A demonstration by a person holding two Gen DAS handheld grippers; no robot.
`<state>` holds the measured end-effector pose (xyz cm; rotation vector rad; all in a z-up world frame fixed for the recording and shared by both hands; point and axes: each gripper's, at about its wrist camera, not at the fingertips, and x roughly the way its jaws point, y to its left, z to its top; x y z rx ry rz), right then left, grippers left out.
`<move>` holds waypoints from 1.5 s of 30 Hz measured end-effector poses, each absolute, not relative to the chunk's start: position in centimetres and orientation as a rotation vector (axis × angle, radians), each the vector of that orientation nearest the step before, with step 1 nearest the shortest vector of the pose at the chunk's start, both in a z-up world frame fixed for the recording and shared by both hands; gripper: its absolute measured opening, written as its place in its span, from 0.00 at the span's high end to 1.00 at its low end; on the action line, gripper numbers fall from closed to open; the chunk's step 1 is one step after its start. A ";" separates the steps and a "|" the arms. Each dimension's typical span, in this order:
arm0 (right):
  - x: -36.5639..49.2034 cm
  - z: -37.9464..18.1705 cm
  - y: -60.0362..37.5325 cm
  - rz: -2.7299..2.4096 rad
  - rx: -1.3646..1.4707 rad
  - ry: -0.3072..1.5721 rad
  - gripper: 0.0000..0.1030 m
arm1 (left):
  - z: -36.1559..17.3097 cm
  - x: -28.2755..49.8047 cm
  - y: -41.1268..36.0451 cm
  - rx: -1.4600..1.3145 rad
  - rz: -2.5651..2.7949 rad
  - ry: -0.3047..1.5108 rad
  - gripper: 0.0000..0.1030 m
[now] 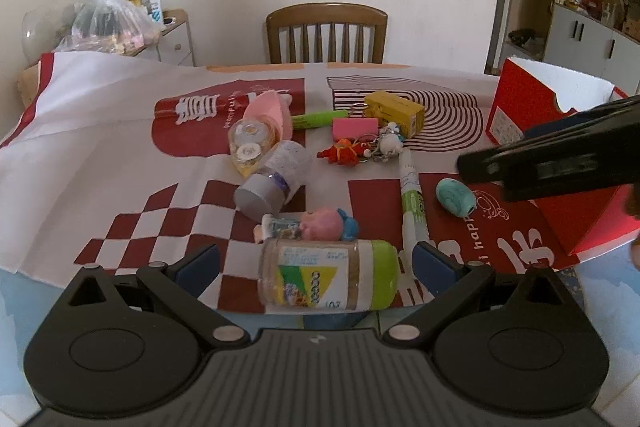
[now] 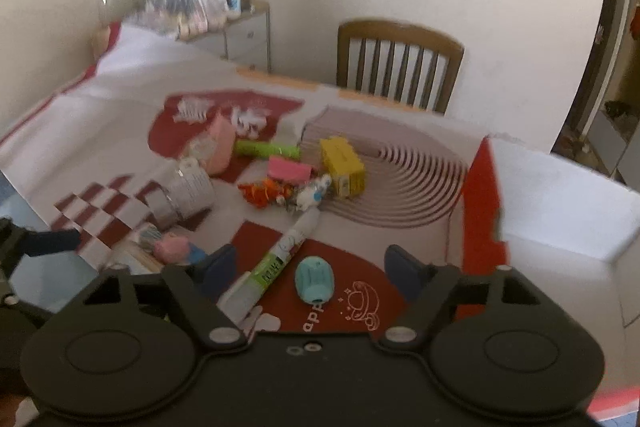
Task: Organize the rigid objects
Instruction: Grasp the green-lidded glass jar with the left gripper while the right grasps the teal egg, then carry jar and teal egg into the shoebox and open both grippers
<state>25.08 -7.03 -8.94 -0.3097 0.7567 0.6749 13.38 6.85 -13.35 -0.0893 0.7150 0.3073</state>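
Observation:
A clear jar with a green lid [image 1: 328,275] lies on its side at the table's near edge. My left gripper [image 1: 316,257] is open, its blue pads on either side of the jar and apart from it. In the right wrist view a teal oval piece [image 2: 314,279] and a white-and-green marker [image 2: 276,263] lie on the cloth between the pads of my right gripper [image 2: 311,259], which is open and touches neither. In the left wrist view the right gripper's black body hangs just right of the teal piece [image 1: 456,197].
A yellow box [image 1: 396,111], pink block [image 1: 355,127], green highlighter [image 1: 320,119], keychain figures [image 1: 360,151], grey-capped bottle [image 1: 276,179], tape dispenser [image 1: 250,145] and pink toy [image 1: 320,225] crowd mid-table. An open red box [image 1: 552,99] stands right. A chair [image 1: 326,35] stands behind.

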 end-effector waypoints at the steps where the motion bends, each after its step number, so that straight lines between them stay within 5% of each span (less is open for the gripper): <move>1: 25.6 -9.6 -6.8 0.674 -0.306 0.784 0.35 | -13.6 13.6 6.8 -0.079 0.307 0.720 0.01; 9: 27.1 -12.7 -5.9 0.683 -0.307 0.862 0.58 | -15.3 15.0 6.7 -0.098 0.295 0.762 0.18; 15: 27.5 -13.2 -5.5 0.668 -0.309 0.870 0.71 | -15.4 15.0 6.6 -0.095 0.296 0.754 0.18; 33: 22.9 -7.7 -8.9 0.609 -0.236 0.794 0.72 | -12.5 11.9 7.0 -0.169 0.265 0.739 0.19; 45: 19.0 -2.0 -13.6 0.528 -0.184 0.731 0.72 | -5.3 10.1 5.6 -0.203 0.175 0.680 0.19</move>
